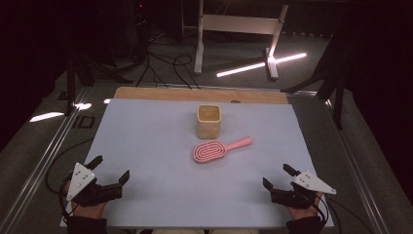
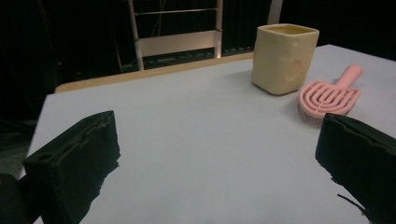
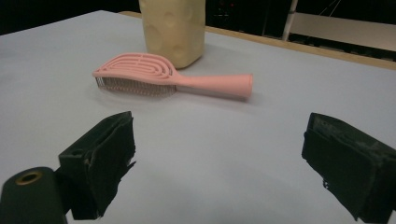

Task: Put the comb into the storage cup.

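Presently both grippers rest low at the near edge of the table [image 1: 146, 126], well apart from everything on it. The left gripper [image 1: 111, 168] has its jaws spread wide with nothing between them; the right gripper [image 1: 276, 176] likewise stands wide open and empty. The pink hairbrush [image 1: 220, 148] lies flat near the table's middle, bristles down, handle pointing away to the right, its head just beside the cream square cup [image 1: 209, 121], which stands upright behind it. Whether brush and cup touch cannot be told from above; the left gripper view shows a narrow gap between the hairbrush [image 2: 329, 95] and the cup [image 2: 284, 57]. Risks, as judged: the brush lies low on a smooth surface, so jaws closing on the slim handle [image 3: 215, 86] may skid it sideways instead of lifting it. A reach toward the head from the right could nudge the light-looking cup [image 3: 173, 29] and tip or shove it. If the brush is meant for the cup, a tilted entry could catch the rim and topple it, and the long handle would overhang.
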The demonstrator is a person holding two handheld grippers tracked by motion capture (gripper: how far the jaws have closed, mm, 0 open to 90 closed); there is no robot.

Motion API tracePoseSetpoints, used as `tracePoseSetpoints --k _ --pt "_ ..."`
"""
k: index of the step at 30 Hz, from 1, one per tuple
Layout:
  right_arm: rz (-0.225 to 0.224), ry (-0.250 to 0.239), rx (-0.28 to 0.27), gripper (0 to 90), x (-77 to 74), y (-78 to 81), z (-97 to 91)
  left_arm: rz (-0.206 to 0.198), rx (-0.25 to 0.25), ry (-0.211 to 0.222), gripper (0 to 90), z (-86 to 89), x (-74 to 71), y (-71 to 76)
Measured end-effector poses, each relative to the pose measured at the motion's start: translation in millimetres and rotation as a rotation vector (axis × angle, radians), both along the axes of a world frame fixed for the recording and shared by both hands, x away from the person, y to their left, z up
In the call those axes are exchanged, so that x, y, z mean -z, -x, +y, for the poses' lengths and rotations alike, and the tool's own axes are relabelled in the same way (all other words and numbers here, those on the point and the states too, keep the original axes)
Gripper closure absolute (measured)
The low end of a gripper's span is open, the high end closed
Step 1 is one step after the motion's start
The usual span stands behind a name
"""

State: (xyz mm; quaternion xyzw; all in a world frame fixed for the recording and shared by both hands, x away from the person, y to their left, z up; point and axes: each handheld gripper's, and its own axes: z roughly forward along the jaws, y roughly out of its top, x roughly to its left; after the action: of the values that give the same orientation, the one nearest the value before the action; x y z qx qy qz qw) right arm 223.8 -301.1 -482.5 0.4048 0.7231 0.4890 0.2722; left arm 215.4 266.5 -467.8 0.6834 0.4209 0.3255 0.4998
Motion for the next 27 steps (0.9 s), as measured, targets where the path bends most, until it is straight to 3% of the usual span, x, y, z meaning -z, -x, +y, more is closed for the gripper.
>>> tracePoseSetpoints --k 18,27 --pt "0.0 -0.019 -0.003 9.0 -3.4 -2.0 -0.8 0.008 0.008 -0.042 0.2 -8.6 7.0 -3.2" --pt "-0.011 -0.016 -0.015 9.0 -11.8 -2.8 3.0 0.002 -0.01 -0.036 0.2 -7.0 7.7 -3.0"
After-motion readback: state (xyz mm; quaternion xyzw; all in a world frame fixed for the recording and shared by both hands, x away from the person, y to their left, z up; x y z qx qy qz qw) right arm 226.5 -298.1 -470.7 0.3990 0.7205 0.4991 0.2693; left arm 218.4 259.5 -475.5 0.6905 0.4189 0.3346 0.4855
